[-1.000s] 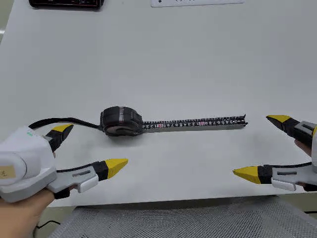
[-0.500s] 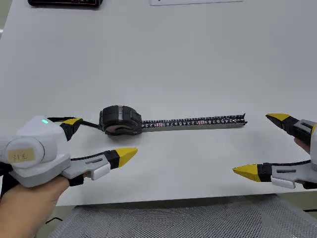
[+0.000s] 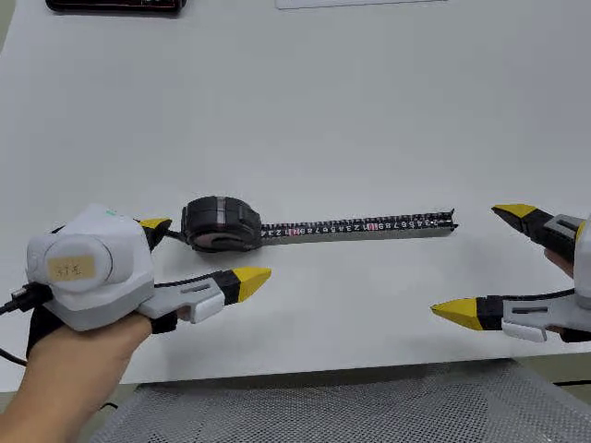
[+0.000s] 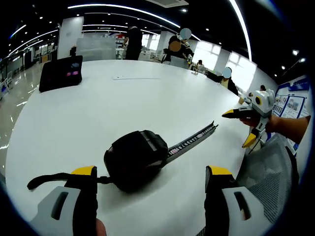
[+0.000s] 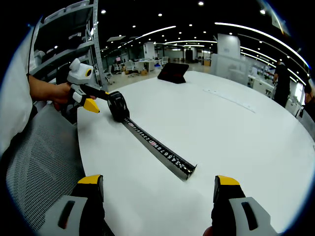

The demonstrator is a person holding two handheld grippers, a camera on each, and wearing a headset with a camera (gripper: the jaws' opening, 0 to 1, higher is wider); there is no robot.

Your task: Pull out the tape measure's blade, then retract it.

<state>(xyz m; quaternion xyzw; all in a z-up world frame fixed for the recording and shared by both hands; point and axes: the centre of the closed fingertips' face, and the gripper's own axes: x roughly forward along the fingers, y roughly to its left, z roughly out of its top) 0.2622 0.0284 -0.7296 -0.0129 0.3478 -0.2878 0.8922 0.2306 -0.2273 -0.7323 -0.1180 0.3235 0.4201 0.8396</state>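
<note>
My left gripper (image 3: 208, 249) wide open, jaws on both sides of tape measure (image 3: 220, 224), not gripping it. Tape measure lies on white table (image 3: 323, 111), black strap (image 4: 49, 179) at its left, blade (image 3: 360, 225) pulled out flat toward right. My right gripper (image 3: 473, 260) also wide, holds nothing, near blade end, apart from it.

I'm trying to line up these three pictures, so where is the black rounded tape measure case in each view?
Head view: the black rounded tape measure case lies left of centre.
Left gripper view: it sits low, near the centre.
Right gripper view: it sits small in the upper left.
Shared landmark: the black numbered blade runs out from the case.
</note>
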